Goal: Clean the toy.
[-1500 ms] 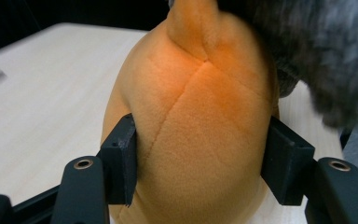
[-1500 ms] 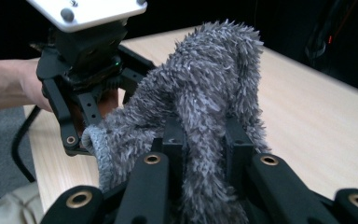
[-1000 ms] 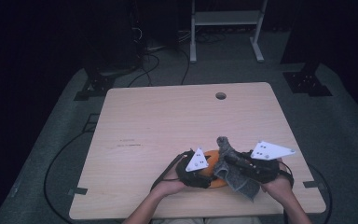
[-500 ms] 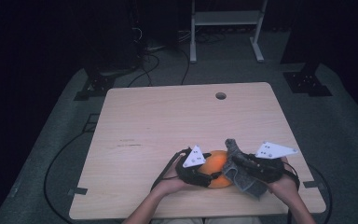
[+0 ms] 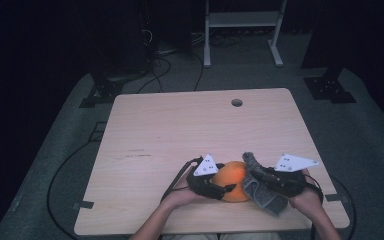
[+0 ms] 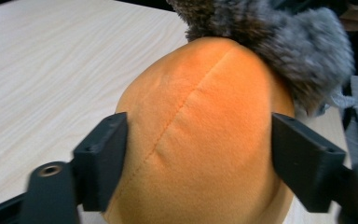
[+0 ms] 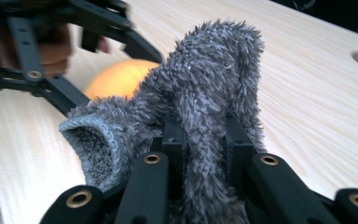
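At the lower centre of the high view, the person's two hands meet over an orange plush ball near the table's near edge. The left gripper straddles the ball; in the left gripper view its jaws stand either side of the orange plush, and they have just been opening, with the ball between them. Whether the pads press the plush cannot be told for sure; the contact looks light at most. The right gripper is clenched on a grey fuzzy sock, seen pinched between its jaws in the right gripper view, the open cuff hanging at lower left of that frame. The sock's fuzzy end rests against the top of the ball. Judgement: the work appears to be fitting sock over ball; the sock is in hand and brought up, the covering not yet done. Beyond, the wooden table runs to the grommet hole at upper centre.
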The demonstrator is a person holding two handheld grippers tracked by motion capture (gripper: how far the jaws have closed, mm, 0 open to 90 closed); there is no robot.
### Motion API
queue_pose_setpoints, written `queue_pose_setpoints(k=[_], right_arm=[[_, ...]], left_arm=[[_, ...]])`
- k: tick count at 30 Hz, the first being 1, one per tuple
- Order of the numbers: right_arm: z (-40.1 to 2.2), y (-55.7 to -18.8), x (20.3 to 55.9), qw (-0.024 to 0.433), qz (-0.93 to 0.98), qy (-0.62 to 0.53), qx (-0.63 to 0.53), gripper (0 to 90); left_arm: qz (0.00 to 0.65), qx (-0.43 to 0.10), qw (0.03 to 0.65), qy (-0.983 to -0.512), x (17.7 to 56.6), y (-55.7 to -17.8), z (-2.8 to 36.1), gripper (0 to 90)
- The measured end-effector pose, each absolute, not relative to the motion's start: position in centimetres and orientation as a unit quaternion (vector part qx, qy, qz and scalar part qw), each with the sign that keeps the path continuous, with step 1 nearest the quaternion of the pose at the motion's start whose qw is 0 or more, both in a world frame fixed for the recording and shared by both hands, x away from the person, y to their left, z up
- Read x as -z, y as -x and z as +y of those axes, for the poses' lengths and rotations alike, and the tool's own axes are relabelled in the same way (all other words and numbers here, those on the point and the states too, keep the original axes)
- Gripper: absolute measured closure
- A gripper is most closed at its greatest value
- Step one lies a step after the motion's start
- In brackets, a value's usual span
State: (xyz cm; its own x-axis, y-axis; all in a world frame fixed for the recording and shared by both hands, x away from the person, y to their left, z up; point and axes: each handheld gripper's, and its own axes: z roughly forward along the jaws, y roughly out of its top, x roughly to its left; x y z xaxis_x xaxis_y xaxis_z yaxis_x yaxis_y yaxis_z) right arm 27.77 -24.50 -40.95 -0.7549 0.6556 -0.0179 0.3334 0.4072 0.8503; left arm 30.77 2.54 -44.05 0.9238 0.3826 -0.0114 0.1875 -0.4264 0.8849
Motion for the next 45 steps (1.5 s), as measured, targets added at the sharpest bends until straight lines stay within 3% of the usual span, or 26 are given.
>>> queue_pose_setpoints(k=[7, 11, 14, 16, 21, 29, 36, 39, 40, 45], right_arm=[[-23.3, -26.6, 38.8, 0.193, 0.814, -0.276, -0.472, 74.5], [-22.5, -27.0, 39.9, 0.185, 0.829, -0.270, -0.454, 74.5], [-23.0, -26.7, 40.0, 0.184, 0.830, -0.270, -0.452, 74.6], [-23.4, -26.8, 40.2, 0.173, 0.829, -0.270, -0.459, 74.5], [-24.7, -27.4, 40.6, 0.168, 0.825, -0.288, -0.456, 74.4], [-23.9, -26.3, 38.5, 0.195, 0.823, -0.274, -0.458, 74.4], [-23.4, -26.6, 39.9, 0.188, 0.839, -0.264, -0.438, 74.4], [-24.0, -26.7, 40.1, 0.176, 0.836, -0.271, -0.444, 74.3], [-24.1, -26.7, 40.2, 0.173, 0.836, -0.273, -0.444, 74.3], [-24.6, -26.8, 39.8, 0.180, 0.830, -0.285, -0.445, 74.2]], left_arm=[[0.161, -0.104, 0.507, -0.840, 44.2, -30.4, 2.2, 29.2], [0.145, -0.068, 0.518, -0.840, 43.4, -30.8, 3.2, 18.7], [0.158, -0.073, 0.506, -0.845, 43.3, -31.4, 3.5, 9.6], [0.164, -0.054, 0.490, -0.854, 44.0, -31.5, 3.2, 8.2], [0.160, -0.071, 0.501, -0.847, 44.2, -30.9, 2.6, 23.1], [0.150, -0.087, 0.497, -0.850, 44.2, -30.4, 2.2, 28.0], [0.145, -0.056, 0.498, -0.853, 43.8, -31.2, 3.1, 8.6], [0.146, -0.048, 0.478, -0.865, 45.1, -31.2, 2.3, 5.4], [0.147, -0.049, 0.485, -0.861, 45.2, -31.1, 2.2, 7.0], [0.139, -0.065, 0.513, -0.845, 44.4, -30.7, 2.6, 32.5]])
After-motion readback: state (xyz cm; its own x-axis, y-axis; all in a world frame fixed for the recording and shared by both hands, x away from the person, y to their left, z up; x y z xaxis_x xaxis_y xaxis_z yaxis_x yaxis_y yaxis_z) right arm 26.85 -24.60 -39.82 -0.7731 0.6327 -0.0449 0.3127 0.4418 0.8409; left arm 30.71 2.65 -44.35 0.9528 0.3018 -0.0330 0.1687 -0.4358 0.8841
